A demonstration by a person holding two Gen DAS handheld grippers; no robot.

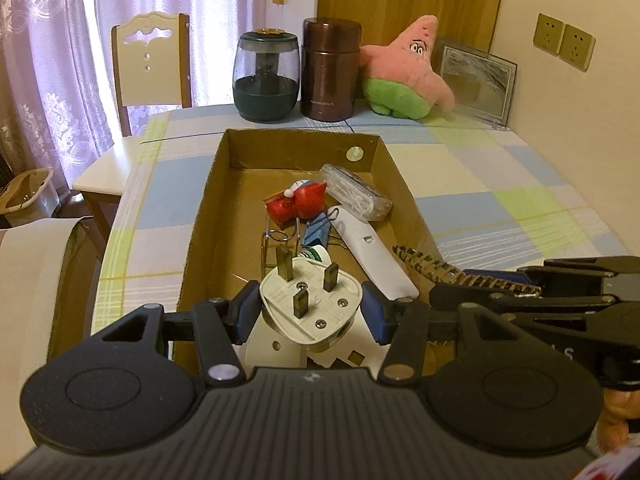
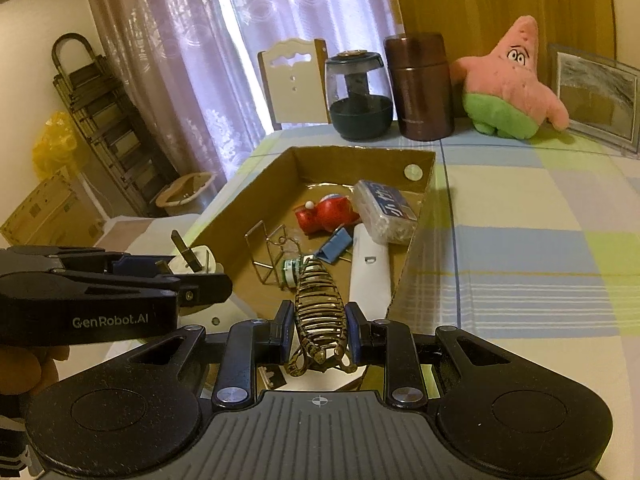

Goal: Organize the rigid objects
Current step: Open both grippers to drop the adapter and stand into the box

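My left gripper (image 1: 310,306) is shut on a white three-pin plug (image 1: 308,300), prongs facing up, above the near end of an open cardboard box (image 1: 200,216). My right gripper (image 2: 318,326) is shut on a brown striped hair claw clip (image 2: 320,304), held over the box's near right corner. In the right wrist view the left gripper (image 2: 188,276) shows at the left with the plug (image 2: 192,262). Inside the box (image 2: 420,216) lie a red toy figure (image 2: 326,216), a clear plastic case (image 2: 386,210), a white remote-like bar (image 2: 370,268), a blue binder clip (image 2: 334,246) and a wire puzzle (image 2: 268,252).
At the table's back stand a dark glass jar (image 1: 266,76), a brown canister (image 1: 330,70), a pink starfish plush (image 1: 404,68) and a picture frame (image 1: 476,80). A chair (image 1: 150,68) stands behind the checked tablecloth (image 1: 500,200). A folded ladder (image 2: 104,120) and a basket (image 2: 186,192) are on the floor left.
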